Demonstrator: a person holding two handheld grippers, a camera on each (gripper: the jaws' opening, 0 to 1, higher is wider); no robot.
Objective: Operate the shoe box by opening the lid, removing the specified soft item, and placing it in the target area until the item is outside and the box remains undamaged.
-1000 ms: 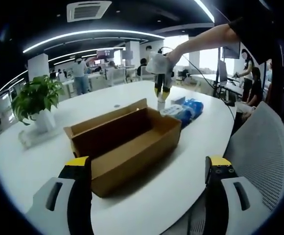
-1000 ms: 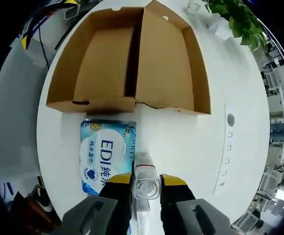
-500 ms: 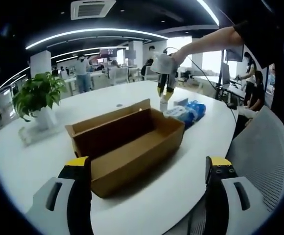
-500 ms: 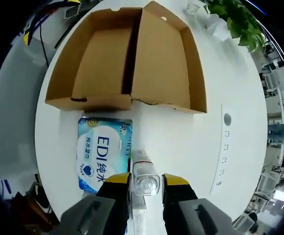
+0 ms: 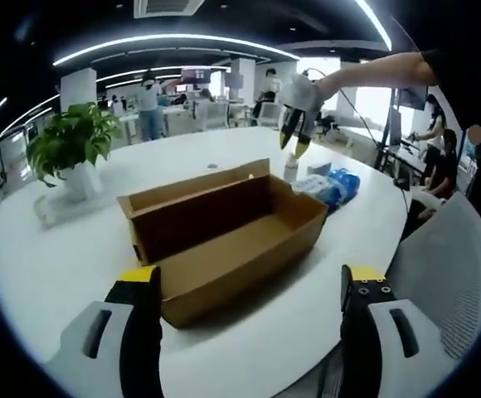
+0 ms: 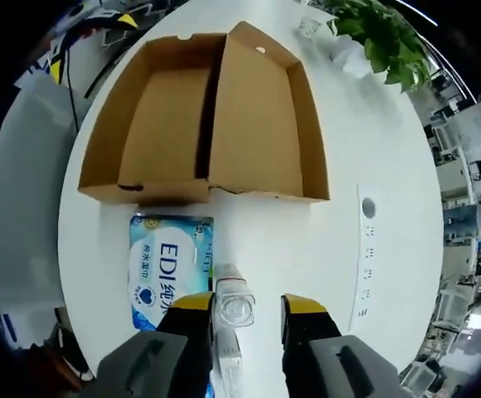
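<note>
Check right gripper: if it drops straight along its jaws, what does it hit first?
Likely the clear bottle standing upright between the right gripper jaws, beside the wipes pack. Height gap unclear.

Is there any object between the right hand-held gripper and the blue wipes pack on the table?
Nothing visible separates them. The wipes pack lies just beside the right hand-held gripper, outside the open box. A small clear bottle stands between its jaws, next to the pack.

One open box [image 6: 216,133], one wipes pack [image 6: 167,269], one bottle [image 6: 234,308], one plant [image 5: 66,145]
</note>
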